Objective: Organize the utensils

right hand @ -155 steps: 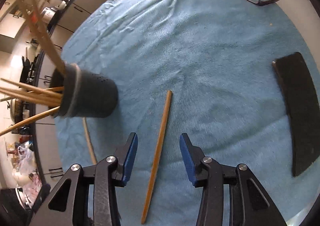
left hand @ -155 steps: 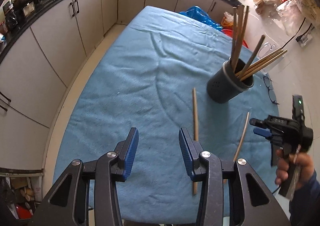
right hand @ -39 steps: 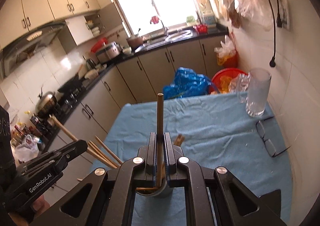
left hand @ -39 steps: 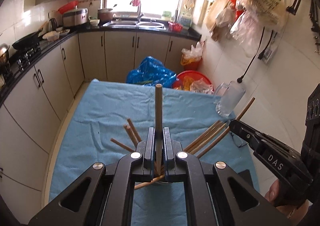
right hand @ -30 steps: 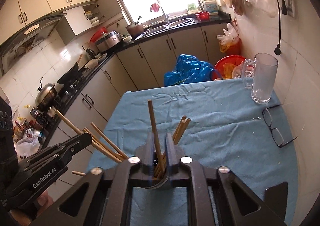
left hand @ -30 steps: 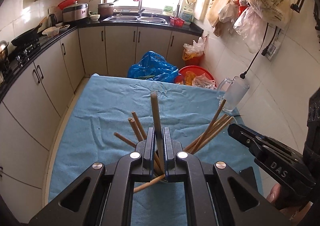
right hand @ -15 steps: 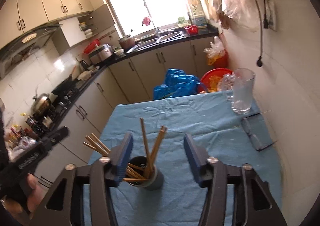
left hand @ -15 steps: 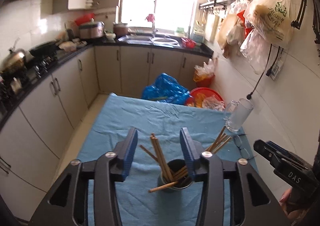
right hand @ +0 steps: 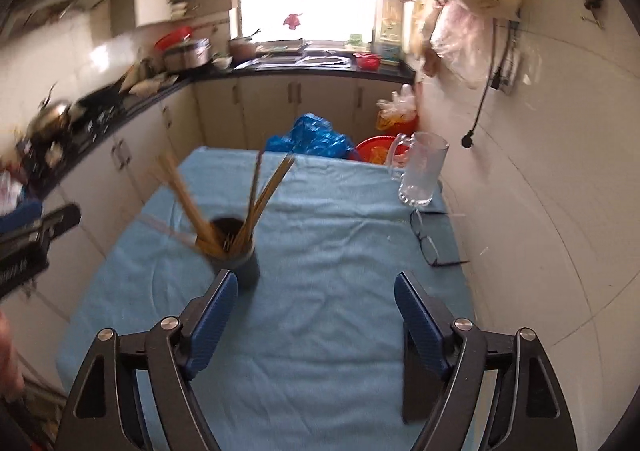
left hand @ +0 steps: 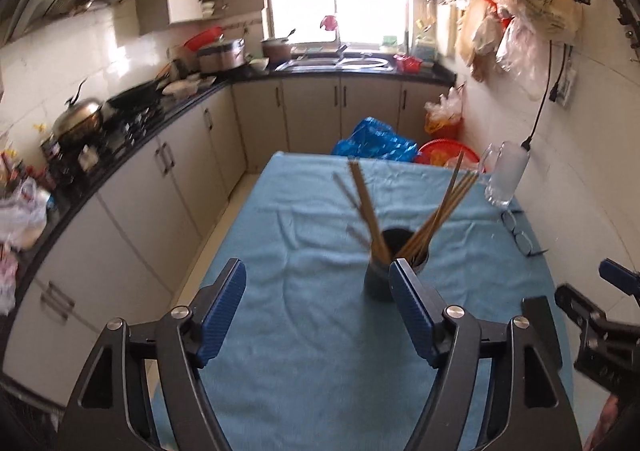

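Observation:
A dark grey utensil cup (left hand: 378,283) stands upright on the blue cloth (left hand: 304,331), with several wooden chopsticks (left hand: 368,207) leaning out of it. It also shows in the right wrist view (right hand: 240,263), with its chopsticks (right hand: 260,195). My left gripper (left hand: 318,299) is open and empty, pulled back above the near part of the table. My right gripper (right hand: 316,307) is open and empty, to the right of the cup. The right gripper's body (left hand: 600,327) shows at the right edge of the left wrist view.
A glass mug (right hand: 420,171) and a pair of glasses (right hand: 430,243) lie at the table's right side by the wall. A dark flat object (right hand: 416,371) lies near the right front. Cabinets (left hand: 160,179) run along the left; blue bag (left hand: 376,143) and red basin beyond the table.
Both grippers held a chopstick upright over the cup, lowered it in, then opened. Since half a second ago both have opened wider and drawn back from the cup.

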